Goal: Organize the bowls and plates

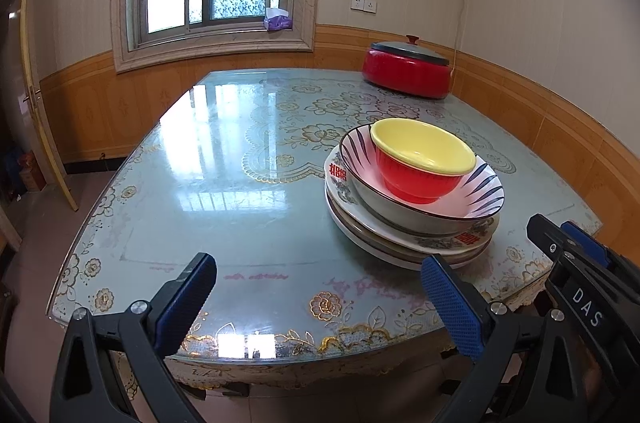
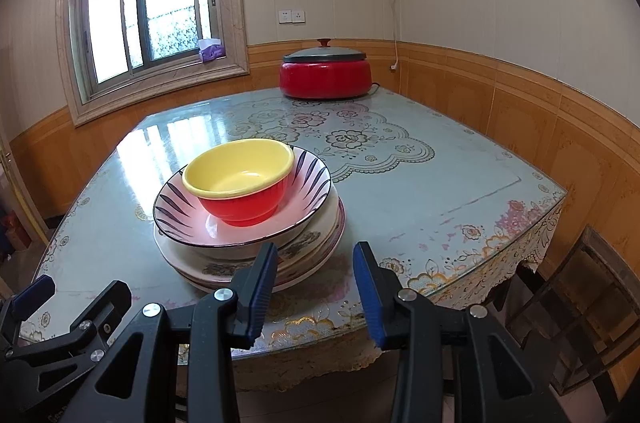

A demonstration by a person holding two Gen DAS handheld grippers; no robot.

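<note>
A red bowl with a yellow inside [image 1: 420, 163] [image 2: 240, 179] sits in a wide striped bowl [image 1: 480, 199] [image 2: 180, 219], which rests on a stack of patterned plates [image 1: 400, 243] [image 2: 312, 255]. The stack stands near the table's front edge. My left gripper [image 1: 320, 279] is open wide with nothing between its fingers, just before the table edge and left of the stack. My right gripper [image 2: 316, 263] is open, narrower, empty, just in front of the stack's right side. Each gripper shows at the edge of the other's view: the right gripper [image 1: 576, 247], the left gripper [image 2: 36, 295].
A glass-topped table [image 1: 240, 159] [image 2: 440, 179] with a floral cloth fills both views. A red lidded electric pot [image 1: 408, 69] [image 2: 325, 73] stands at its far side by the wall. A wooden chair [image 2: 592, 307] stands at the table's right front corner. A window is behind.
</note>
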